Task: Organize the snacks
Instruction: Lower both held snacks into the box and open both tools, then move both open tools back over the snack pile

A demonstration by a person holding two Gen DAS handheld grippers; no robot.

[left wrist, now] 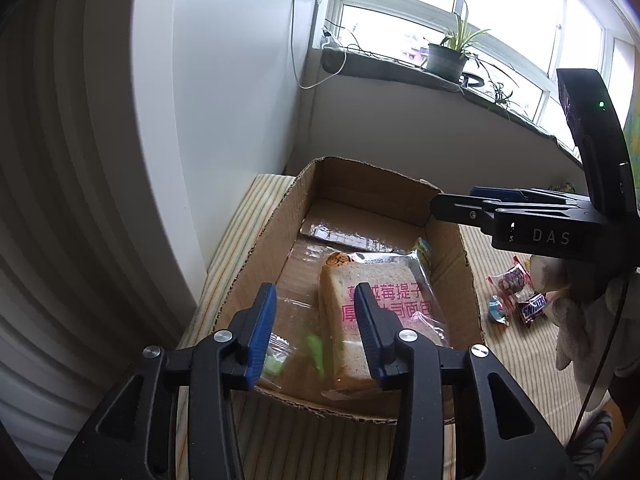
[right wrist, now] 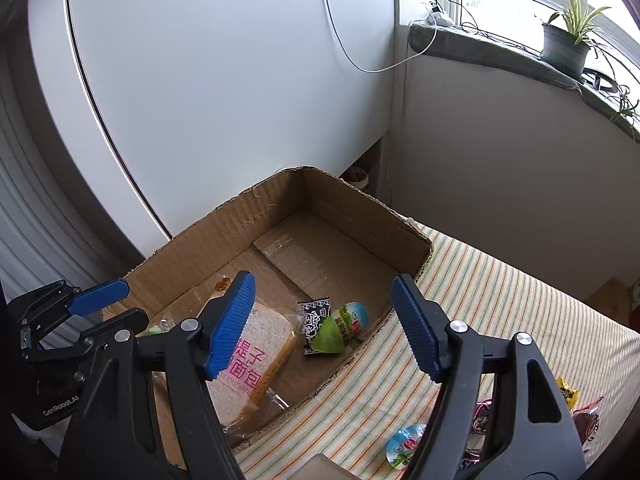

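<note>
A white cabinet stands at the left edge of a bed-like surface covered in a striped cloth, and against it sits an open cardboard box. Over the box's near left corner hangs the left gripper, its blue-padded jaws partly apart with nothing pressed between them; beneath the gap lie a small clear packet with green contents and a blurred green scrap beside it. To the right, a bagged slice of toast bread with pink Chinese lettering lies flat on the box floor. Further right in the box rest a small black-and-white sachet and a green jelly cup, touching each other near the right wall. Above them the right gripper is held with jaws spread wide and empty. A gloved hand grips its handle. On the cloth outside the box, to the right, wait a Snickers bar, a second jelly cup and several mixed sweet wrappers. A potted plant stands on the windowsill behind.
</note>
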